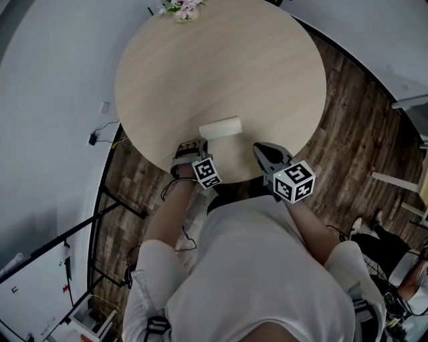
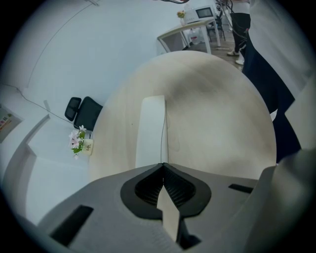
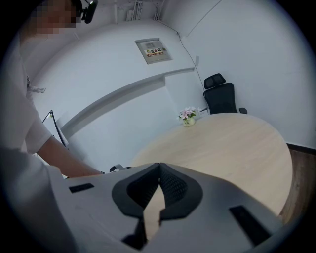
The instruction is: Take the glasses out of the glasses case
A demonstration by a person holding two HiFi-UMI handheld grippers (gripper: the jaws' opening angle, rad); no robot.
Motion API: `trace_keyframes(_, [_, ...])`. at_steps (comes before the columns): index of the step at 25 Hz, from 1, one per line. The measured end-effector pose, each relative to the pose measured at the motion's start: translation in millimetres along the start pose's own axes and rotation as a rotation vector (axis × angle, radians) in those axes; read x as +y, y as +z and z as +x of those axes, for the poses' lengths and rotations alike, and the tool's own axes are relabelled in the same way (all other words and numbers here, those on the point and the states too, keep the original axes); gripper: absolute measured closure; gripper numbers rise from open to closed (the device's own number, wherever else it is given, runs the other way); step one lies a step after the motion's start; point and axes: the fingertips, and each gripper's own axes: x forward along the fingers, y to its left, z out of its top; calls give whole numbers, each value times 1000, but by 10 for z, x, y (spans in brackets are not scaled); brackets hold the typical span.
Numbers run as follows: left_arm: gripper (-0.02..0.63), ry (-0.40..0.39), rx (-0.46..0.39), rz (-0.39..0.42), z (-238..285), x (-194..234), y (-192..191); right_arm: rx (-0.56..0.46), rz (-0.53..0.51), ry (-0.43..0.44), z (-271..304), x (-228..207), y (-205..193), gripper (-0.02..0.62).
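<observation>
The glasses case (image 1: 219, 127) lies along the table's (image 1: 221, 60) near edge, just ahead of the left gripper (image 1: 192, 148), whose jaws are pressed together and empty.

Case (image 1: 219, 127) is closed, so I can't see what's inside. In the left gripper view its near end runs behind the left gripper (image 2: 163, 165) body, and I can't tell if the tips touch it. Head view: flower vase (image 1: 184, 9) is clipped by the top edge, and the table (image 1: 267, 80) near rim is hidden under my torso (image 1: 261, 267). Right gripper view: wall sign (image 3: 154, 50) is too small to read, and the chair (image 3: 220, 98) base is hidden behind the table.
</observation>
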Motion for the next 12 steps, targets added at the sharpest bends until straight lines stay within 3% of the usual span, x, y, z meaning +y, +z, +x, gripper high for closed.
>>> trace_keyframes(12, [600, 18, 10, 2, 65, -46, -30, 32, 12, -2, 69, -41, -53, 583])
